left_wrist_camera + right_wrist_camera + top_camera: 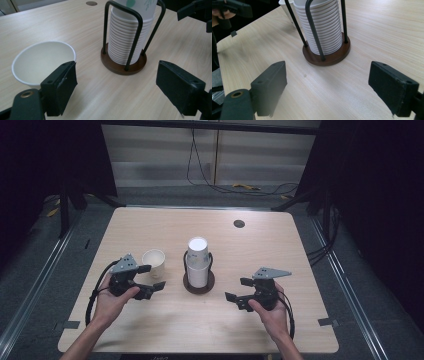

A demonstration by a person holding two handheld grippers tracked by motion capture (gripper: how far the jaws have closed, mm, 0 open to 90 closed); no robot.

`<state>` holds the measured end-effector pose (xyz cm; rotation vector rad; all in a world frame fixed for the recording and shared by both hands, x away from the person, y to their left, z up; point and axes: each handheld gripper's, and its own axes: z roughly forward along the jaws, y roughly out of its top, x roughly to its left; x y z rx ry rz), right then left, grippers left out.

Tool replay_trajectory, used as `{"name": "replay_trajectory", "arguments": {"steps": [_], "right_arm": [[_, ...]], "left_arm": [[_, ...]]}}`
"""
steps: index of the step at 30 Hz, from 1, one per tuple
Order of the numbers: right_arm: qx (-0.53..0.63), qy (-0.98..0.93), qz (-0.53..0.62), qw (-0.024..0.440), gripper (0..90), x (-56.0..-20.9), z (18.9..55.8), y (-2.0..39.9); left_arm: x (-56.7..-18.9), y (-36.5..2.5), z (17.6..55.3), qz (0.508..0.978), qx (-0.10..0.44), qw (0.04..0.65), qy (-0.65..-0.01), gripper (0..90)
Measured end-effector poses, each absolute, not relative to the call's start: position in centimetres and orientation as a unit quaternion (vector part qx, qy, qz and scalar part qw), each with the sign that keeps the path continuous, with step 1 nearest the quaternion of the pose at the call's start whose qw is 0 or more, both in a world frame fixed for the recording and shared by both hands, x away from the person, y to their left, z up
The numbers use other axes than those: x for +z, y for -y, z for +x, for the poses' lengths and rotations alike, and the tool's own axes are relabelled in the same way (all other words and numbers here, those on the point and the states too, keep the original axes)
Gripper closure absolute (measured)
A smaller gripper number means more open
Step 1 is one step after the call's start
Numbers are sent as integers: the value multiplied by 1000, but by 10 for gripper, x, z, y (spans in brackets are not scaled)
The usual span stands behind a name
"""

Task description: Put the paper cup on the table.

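Beside the cup stack (198,262), one loose paper cup (153,260).

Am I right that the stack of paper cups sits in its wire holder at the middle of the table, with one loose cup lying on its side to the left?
Not quite: the loose cup stands upright, mouth up, as the left gripper view shows. The stack of paper cups does sit in its wire holder mid-table.

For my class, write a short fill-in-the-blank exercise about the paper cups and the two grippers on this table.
1. The stack of cups stands upside down in a black wire holder with a round ____ base.
2. The single cup stands upright on the ____ side of the holder in the high view.
3. The left gripper and the right gripper both have their jaws ____.

Missing words: brown; left; open
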<state>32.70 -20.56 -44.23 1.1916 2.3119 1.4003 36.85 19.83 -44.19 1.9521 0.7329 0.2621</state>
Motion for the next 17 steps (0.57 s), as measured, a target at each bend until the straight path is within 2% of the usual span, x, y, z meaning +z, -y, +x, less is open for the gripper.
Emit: {"name": "replay_trajectory", "arguments": {"steps": [9,17], "right_arm": [[469,-776,412,95,144,-448,328,208],[442,-776,433,122,141,-457,330,211]], "left_arm": [[-466,-194,351,813,91,488,-305,168],[-475,-194,344,812,85,490,-305,168]]}}
